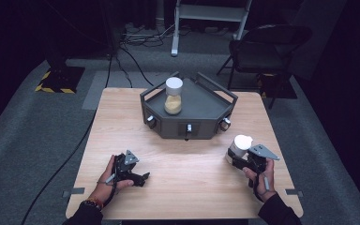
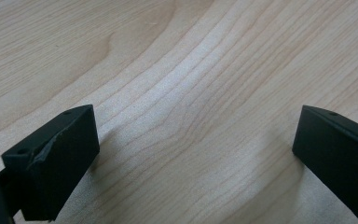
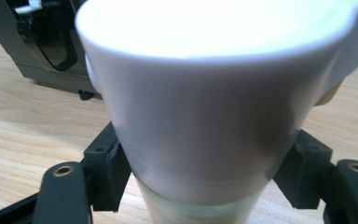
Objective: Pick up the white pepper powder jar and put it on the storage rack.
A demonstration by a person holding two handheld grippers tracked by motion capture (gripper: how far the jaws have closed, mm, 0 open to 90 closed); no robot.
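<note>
Grippers, two, hand-held, at the lower edge of the high view. Left gripper (image 1: 143, 178), lower left of frame: resting low on the wooden table (image 1: 192, 187), jaws spread wide with bare wood grain between them in the left gripper view (image 2: 191, 154). Right gripper (image 1: 234, 157), lower right: jaws clenched on a white-lidded jar (image 1: 239, 145); in the right gripper view (image 3: 200, 182) the black jaws press on either side just beneath the white lid (image 3: 214, 93), which looms large. Dark grey tray (image 1: 201, 110), frame centre, on the far half of the table, knobs along its front. Second jar (image 1: 173, 96), white lid, yellowish contents, upright in the tray's left part. Folding chair (image 1: 262, 47), upper right, on the floor beyond.
</note>
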